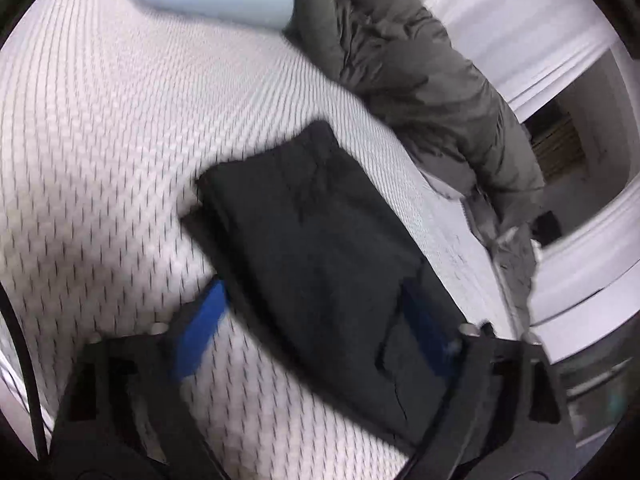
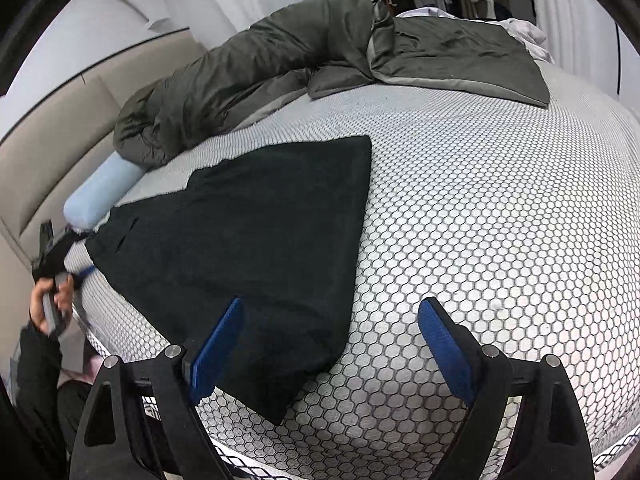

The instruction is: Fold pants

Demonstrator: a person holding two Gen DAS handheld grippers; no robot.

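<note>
Both hand-held grippers gape wide, empty; left [image 1: 316,308] and right [image 2: 330,344] should pinch the pants [image 2: 248,232] edge squarely, fold evenly.

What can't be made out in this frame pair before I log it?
- Left gripper: left wrist view is motion-blurred; whether its pads touch the dark folded pants is unclear.
- Pants' underside folds: hidden by their own top layer, both views.
- Grey-green quilted duvet: its far end is hidden by its own bulk, right wrist view.
- Person's hand: small at the frame edge.
</note>
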